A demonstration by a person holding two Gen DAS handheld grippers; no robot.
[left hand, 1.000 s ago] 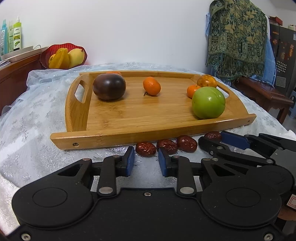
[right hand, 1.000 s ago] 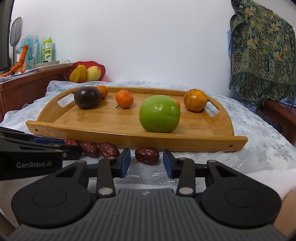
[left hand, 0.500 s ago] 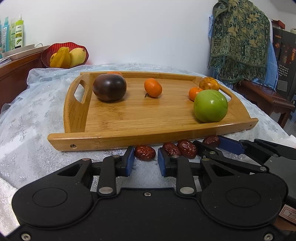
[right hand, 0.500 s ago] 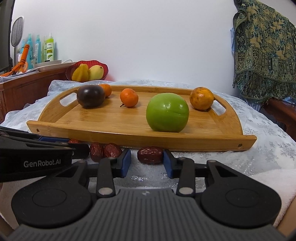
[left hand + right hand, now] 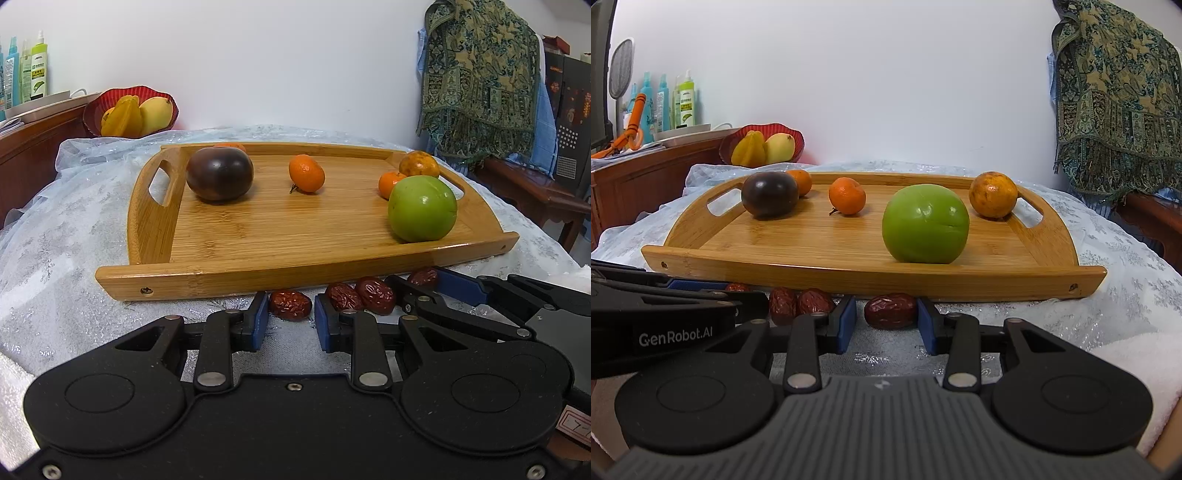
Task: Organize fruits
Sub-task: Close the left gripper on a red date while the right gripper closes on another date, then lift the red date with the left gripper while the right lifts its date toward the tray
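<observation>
Several red dates lie on the cloth in front of a bamboo tray [image 5: 236,275] [image 5: 849,275]. My left gripper [image 5: 290,308] is shut on the leftmost date [image 5: 290,304], its blue pads against both ends. Two dates [image 5: 362,295] [image 5: 801,302] lie between the grippers. My right gripper [image 5: 886,314] [image 5: 421,278] stands open around the rightmost date [image 5: 890,311]; a gap shows at its left pad. On the tray sit a dark purple fruit [image 5: 219,173], a mandarin [image 5: 306,173], a green fruit [image 5: 423,208] [image 5: 925,223] and a mottled orange fruit [image 5: 993,194].
A red bowl [image 5: 131,112] with yellow fruit stands on a wooden sideboard at the back left, beside spray bottles [image 5: 683,99]. A patterned cloth [image 5: 480,81] hangs at the right over a wooden bench [image 5: 532,188]. The table's silvery cover [image 5: 55,236] falls away at both sides.
The left gripper's pads have narrowed onto the leftmost date, which now sits between them instead of just ahead. The right gripper and its date look the same.
</observation>
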